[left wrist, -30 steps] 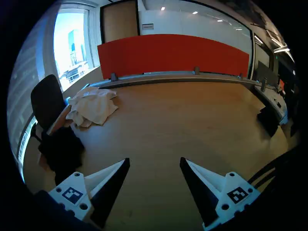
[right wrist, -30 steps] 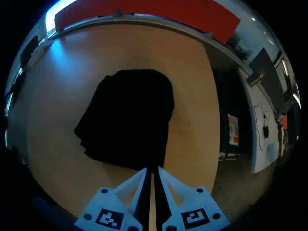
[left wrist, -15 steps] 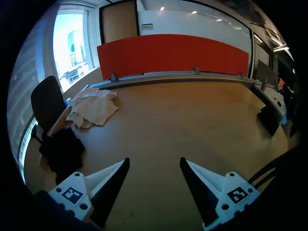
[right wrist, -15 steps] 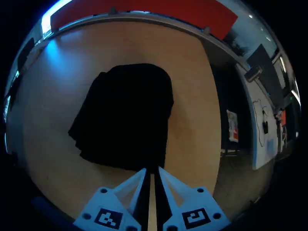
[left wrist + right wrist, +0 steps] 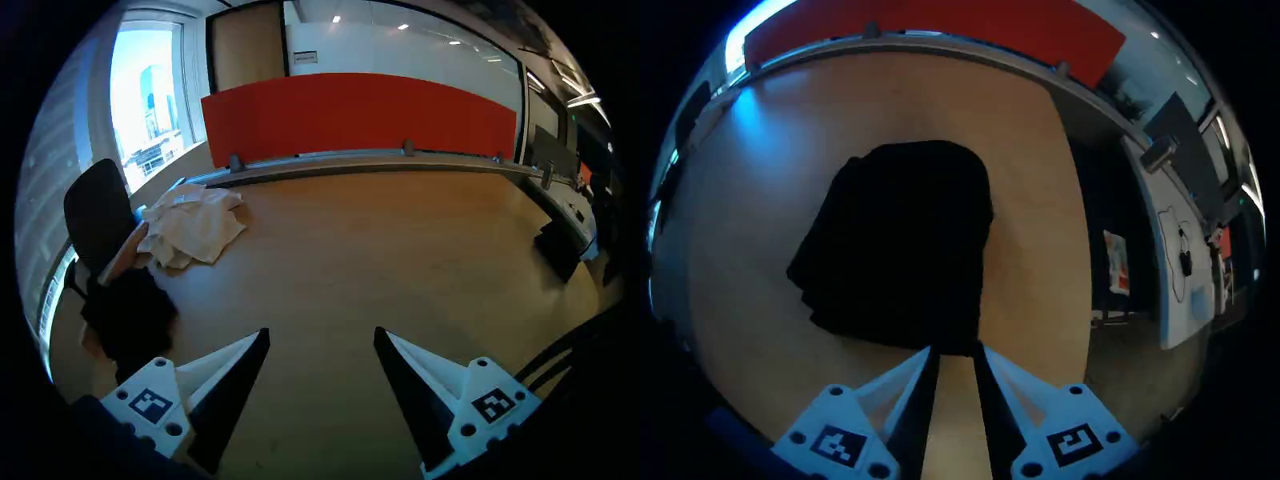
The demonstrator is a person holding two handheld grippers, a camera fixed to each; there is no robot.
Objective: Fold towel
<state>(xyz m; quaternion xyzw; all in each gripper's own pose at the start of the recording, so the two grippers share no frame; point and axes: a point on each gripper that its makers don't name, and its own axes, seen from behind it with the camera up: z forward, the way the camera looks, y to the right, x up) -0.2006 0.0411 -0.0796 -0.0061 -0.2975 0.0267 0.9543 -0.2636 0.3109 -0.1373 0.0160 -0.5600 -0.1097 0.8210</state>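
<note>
Opened right gripper (image 5: 954,352) a little since earlier: now apart, clamped on nothing, tips just at near edge of black towel (image 5: 896,248), lying flat mid-table at 12 o'clock from tips. Holding left gripper (image 5: 320,332) wide apart over table (image 5: 360,240), w/ cream cloth pile (image 5: 192,224) far off at 10 o'clock. Best to pull right one straight up & back slowly, no dragging, to keep fold neat.
</note>
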